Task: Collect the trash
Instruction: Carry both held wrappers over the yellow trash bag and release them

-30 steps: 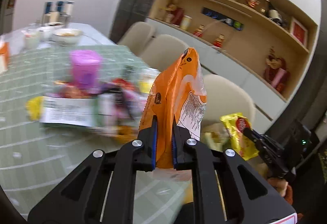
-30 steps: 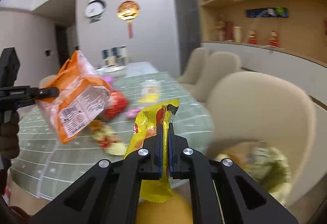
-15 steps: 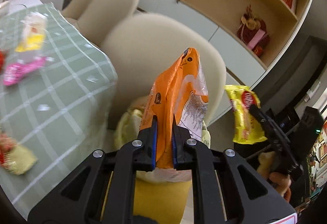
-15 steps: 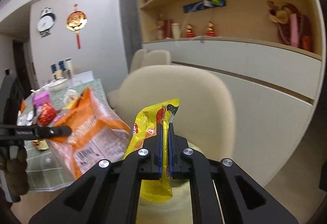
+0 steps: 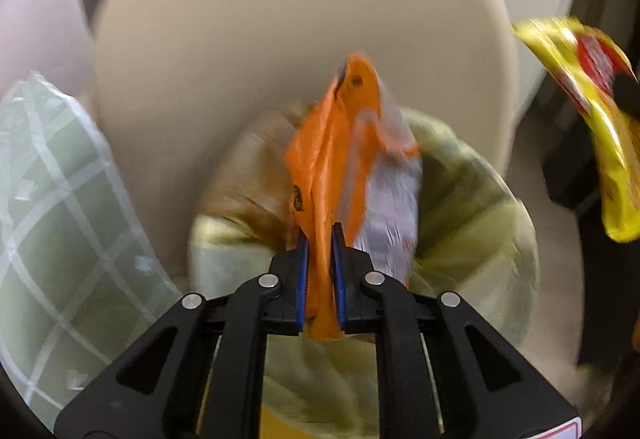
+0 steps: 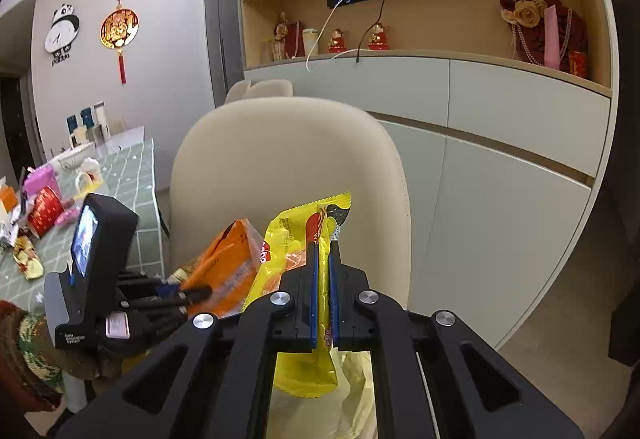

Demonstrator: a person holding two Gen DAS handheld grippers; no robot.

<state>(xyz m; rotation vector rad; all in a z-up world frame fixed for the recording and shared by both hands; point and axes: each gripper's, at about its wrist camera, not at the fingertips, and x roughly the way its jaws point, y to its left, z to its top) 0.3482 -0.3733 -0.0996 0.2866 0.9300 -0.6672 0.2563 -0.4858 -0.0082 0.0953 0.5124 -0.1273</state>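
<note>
My left gripper (image 5: 319, 239) is shut on an orange snack bag (image 5: 340, 143) and holds it over the open mouth of a trash bin lined with a pale yellow-green bag (image 5: 472, 199). The same gripper (image 6: 192, 293) and orange bag (image 6: 228, 267) show in the right wrist view. My right gripper (image 6: 323, 251) is shut on a yellow snack wrapper (image 6: 296, 255), held above the bin liner (image 6: 356, 391). The yellow wrapper (image 5: 592, 95) hangs at the right in the left wrist view.
A beige chair (image 6: 292, 167) stands just behind the bin. The table with a green checked cloth (image 6: 136, 175) lies to the left, with several wrappers and cups on it. White cabinets (image 6: 500, 159) and wooden shelves fill the right.
Both grippers swung away from the table toward the chair. The left gripper tilted down over the bin with the orange bag; the right came alongside with the yellow wrapper.
</note>
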